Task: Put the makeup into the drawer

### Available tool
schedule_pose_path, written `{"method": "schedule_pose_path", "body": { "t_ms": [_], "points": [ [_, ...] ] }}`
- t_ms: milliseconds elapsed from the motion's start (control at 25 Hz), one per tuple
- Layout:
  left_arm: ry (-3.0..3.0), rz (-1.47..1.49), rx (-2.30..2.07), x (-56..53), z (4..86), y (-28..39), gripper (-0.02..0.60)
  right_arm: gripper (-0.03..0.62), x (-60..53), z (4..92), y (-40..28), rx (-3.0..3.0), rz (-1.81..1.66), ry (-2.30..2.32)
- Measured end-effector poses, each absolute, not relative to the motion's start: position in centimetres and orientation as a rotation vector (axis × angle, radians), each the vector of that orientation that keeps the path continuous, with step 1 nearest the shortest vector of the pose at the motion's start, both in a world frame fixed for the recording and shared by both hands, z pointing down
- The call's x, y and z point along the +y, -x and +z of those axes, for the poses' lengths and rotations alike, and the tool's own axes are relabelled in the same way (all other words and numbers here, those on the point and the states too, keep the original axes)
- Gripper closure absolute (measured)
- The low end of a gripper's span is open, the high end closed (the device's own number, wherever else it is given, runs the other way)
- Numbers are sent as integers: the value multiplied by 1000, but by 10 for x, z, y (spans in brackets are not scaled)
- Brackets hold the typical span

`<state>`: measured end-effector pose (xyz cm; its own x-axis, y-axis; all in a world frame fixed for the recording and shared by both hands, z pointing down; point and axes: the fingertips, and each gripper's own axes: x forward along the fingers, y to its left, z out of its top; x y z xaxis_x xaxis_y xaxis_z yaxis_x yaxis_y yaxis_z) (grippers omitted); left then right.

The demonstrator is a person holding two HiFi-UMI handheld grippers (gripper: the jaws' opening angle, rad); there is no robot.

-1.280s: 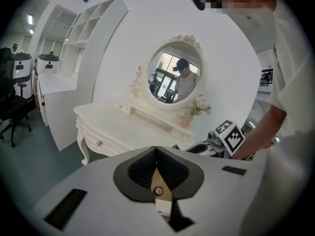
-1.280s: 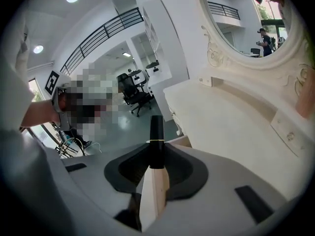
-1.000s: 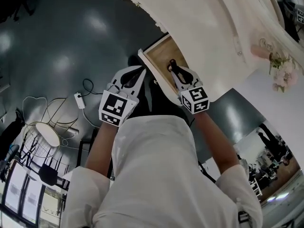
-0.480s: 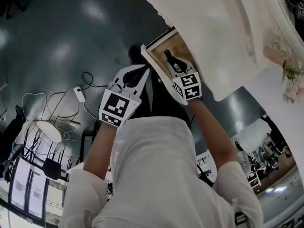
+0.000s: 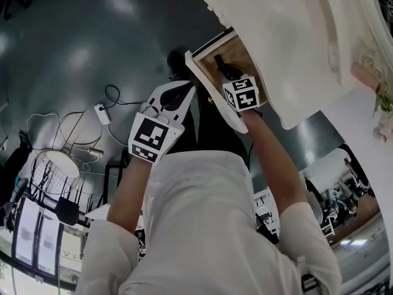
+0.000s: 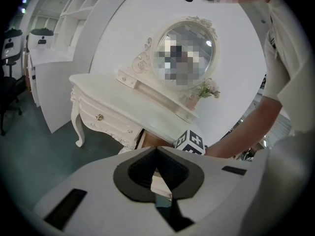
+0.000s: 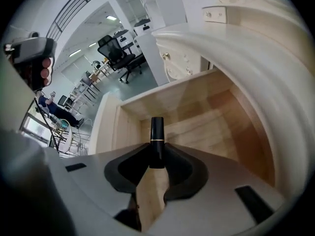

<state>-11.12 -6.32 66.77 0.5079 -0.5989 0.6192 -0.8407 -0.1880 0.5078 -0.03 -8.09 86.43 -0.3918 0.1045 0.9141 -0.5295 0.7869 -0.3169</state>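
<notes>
Right claw (image 7: 156, 154) – closed on a black lipstick (image 7: 156, 135) with a thin gold band. The pads press its lower part and the capped end sticks out beyond the claw tips, over the bare wooden floor of the open drawer (image 7: 216, 114). The lipstick is not lying in the drawer; it is held above the boards, near the left inner wall.

Left claw (image 6: 157, 150) – tips together, nothing between them. In the head view it hangs outside the drawer, just beside the white drawer front (image 5: 212, 97).

Change against the frame 1 second earlier: the right claw (image 5: 222, 69) has gone down further into the drawer opening, and its marker cube (image 5: 241, 94) now sits at the level of the drawer front rather than clear of it. The left claw (image 5: 177, 94) has sunk a little but keeps its place beside the front. The lipstick stays clamped throughout.

The white table (image 6: 113, 95) carries an oval mirror (image 6: 187, 53) and a small bunch of flowers (image 6: 207, 88).
</notes>
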Motion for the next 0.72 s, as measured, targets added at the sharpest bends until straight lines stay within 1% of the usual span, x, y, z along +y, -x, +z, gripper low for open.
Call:
{"method": "schedule_pose_path", "body": {
  "t_ms": [400,560,720],
  "points": [
    [-1866,364,-1180,-60,681,122,565,485,-80,892,-3,-1773,652,-312],
    [-1872,375,-1167,-58,682,127,565,460,-79,896,-6,-1757,680,-316],
    [-1875,384,-1171,-55,681,134,565,459,-85,887,-7,-1769,690,-355]
  ]
}}
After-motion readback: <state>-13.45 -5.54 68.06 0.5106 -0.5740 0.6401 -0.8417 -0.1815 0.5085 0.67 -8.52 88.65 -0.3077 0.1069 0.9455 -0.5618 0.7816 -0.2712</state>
